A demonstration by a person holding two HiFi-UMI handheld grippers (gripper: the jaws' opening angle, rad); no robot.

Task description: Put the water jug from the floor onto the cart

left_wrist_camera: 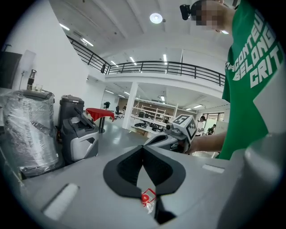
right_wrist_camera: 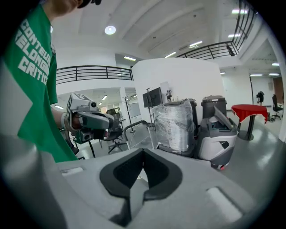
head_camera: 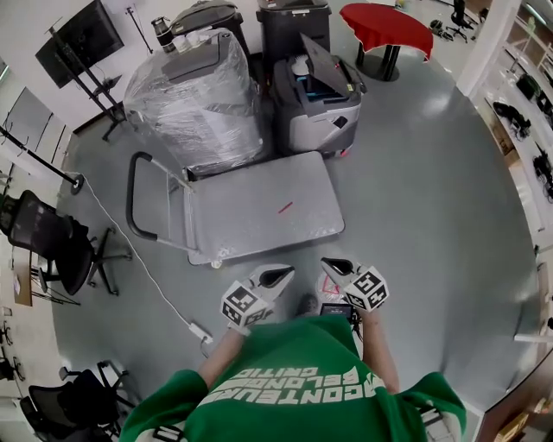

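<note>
- On the glossy grey floor [head_camera: 432, 190], right in front of the person in the green printed T-shirt [head_camera: 294, 380], stands a grey flat-bed cart [head_camera: 259, 207]. Its black loop handle [head_camera: 136, 197] is on the left end in the head view.
- The cart's deck shows only a short red mark [head_camera: 284, 207] near its middle.
- The water jug cannot be made out in any view, so I cannot say where it is.
- The left claw [head_camera: 281, 274] [left_wrist_camera: 143, 150] is held near the cart's near edge. Its two dark pads are pressed together at the tips with nothing pinched.
- The right claw [head_camera: 335, 266] [right_wrist_camera: 143, 152] hangs beside it, a little apart. It is also pressed together and holds nothing.
- Each claw shows in the other's view, marker cube on top: the right one [left_wrist_camera: 172, 136] and the left one [right_wrist_camera: 89, 120].
- Behind the cart's far edge sits a bulky machine wrapped in clear plastic film [head_camera: 194, 99] [right_wrist_camera: 174, 125].
- Just to that machine's right is a grey-and-black machine with its lid tilted up [head_camera: 315, 99] [left_wrist_camera: 80, 138].
- Farther back is a round table under a red cloth [head_camera: 384, 26].
- Black office chairs [head_camera: 60, 250] stand at the left edge of the floor.
- A white cable runs to a plug block [head_camera: 199, 331] near the person's left side.
</note>
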